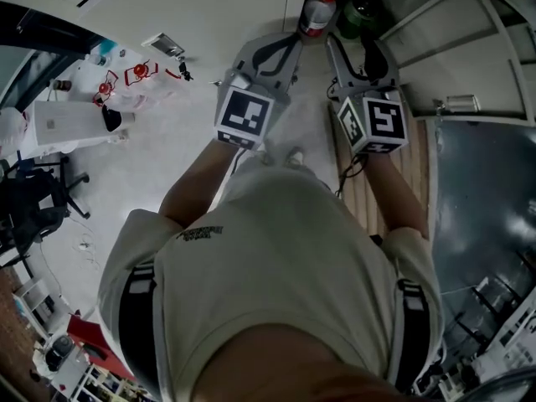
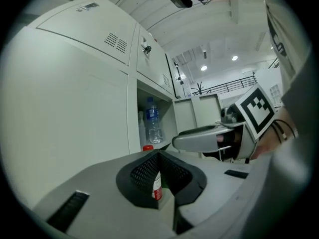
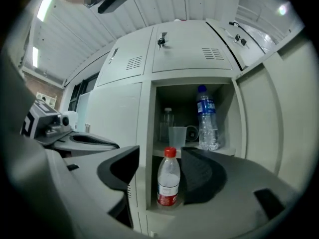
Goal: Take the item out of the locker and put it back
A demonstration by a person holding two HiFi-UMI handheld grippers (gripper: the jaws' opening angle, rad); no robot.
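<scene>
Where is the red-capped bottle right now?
In the right gripper view, the red-capped bottle stands upright in the open locker, one shelf below the blue-capped bottle and the cup, between the right gripper's open jaws.

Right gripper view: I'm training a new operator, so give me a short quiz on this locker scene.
1. Pick one: between the right gripper's jaws stands A) a red-capped bottle, B) a cup, C) nothing.
2. True or false: those jaws are clamped on it.
3. Fill in: the blue-capped bottle stands on the shelf ___ the red-capped one.
Key: 1 A; 2 false, the jaws stand apart; 3 above.
</scene>
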